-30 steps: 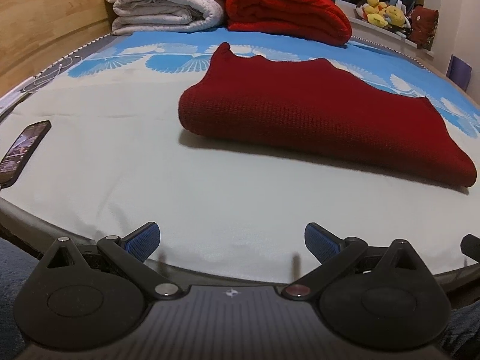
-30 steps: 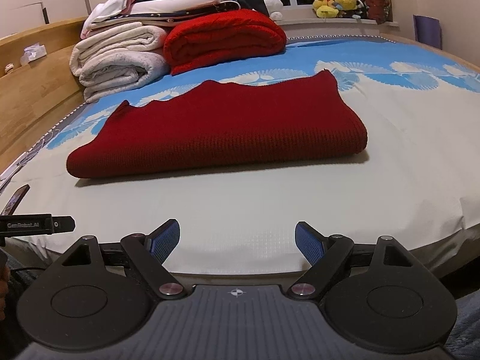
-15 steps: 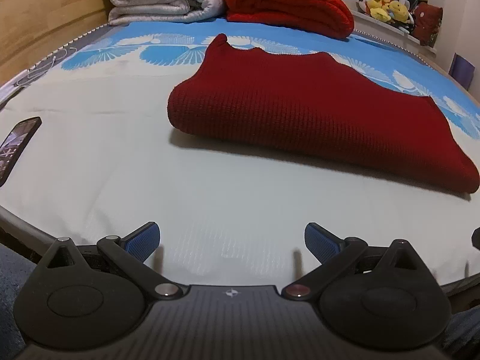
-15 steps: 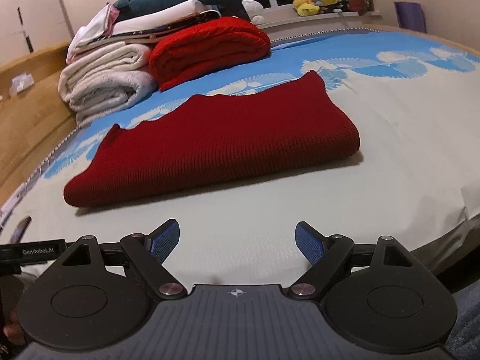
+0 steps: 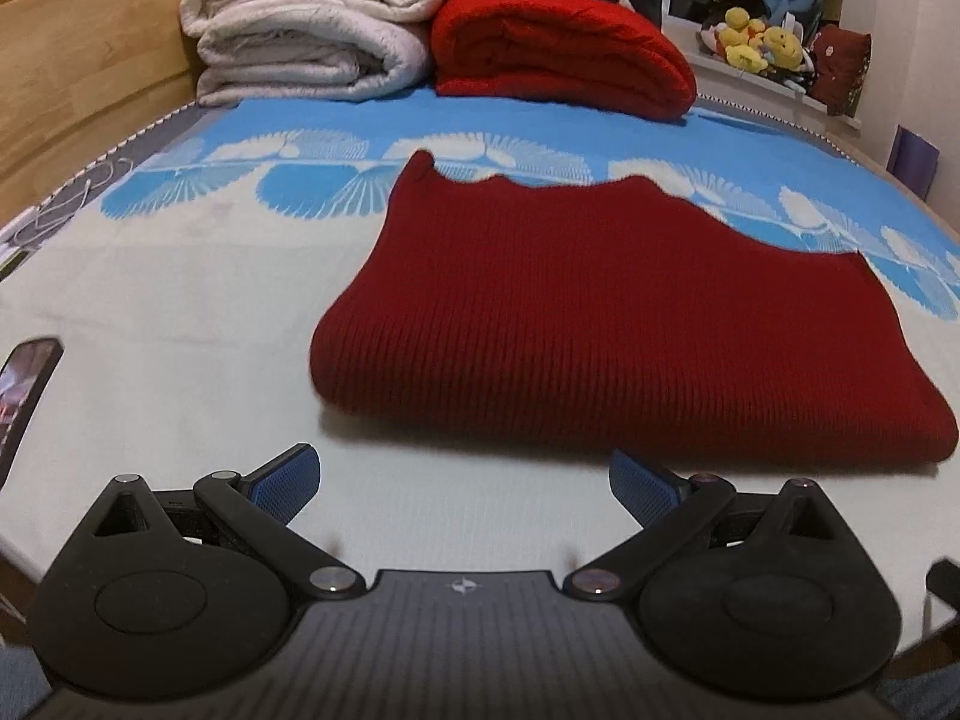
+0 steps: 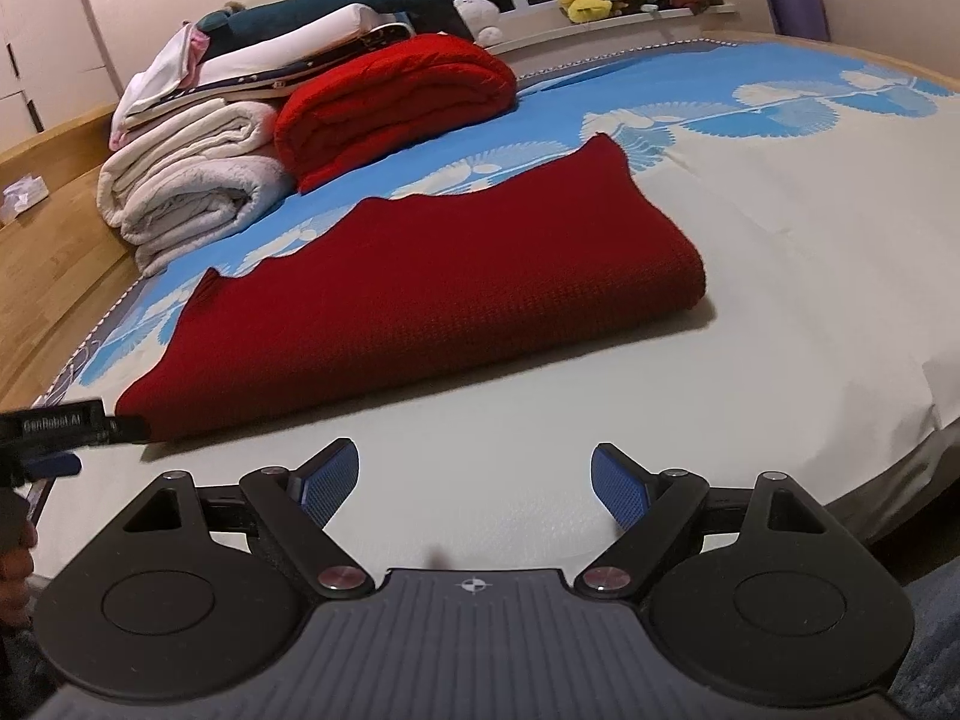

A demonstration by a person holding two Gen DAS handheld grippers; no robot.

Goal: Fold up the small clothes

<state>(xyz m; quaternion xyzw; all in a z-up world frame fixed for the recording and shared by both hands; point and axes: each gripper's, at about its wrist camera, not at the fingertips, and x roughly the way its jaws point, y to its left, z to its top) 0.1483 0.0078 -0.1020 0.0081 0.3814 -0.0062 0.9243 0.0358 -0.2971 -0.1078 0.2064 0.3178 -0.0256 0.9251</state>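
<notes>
Bed [image 5: 180,312] fills both views, white sheet w/ blue pattern twd top. Dark red knit garment [image 5: 600,330], folded flat, lies centre-right in your left view, centre-left in your right view [image 6: 420,300]. Upper frame: white blankets [image 5: 312,30] stacked beside a bright red blanket [image 5: 558,48]. Phone [image 5: 24,384] at left edge, mid-height. Your left gripper [image 5: 465,474]: fingers released, wide apart, nothing btwn; right pad near garment's front fold. Your right gripper [image 6: 474,474]: fingers released too, empty, over bare sheet.
</notes>
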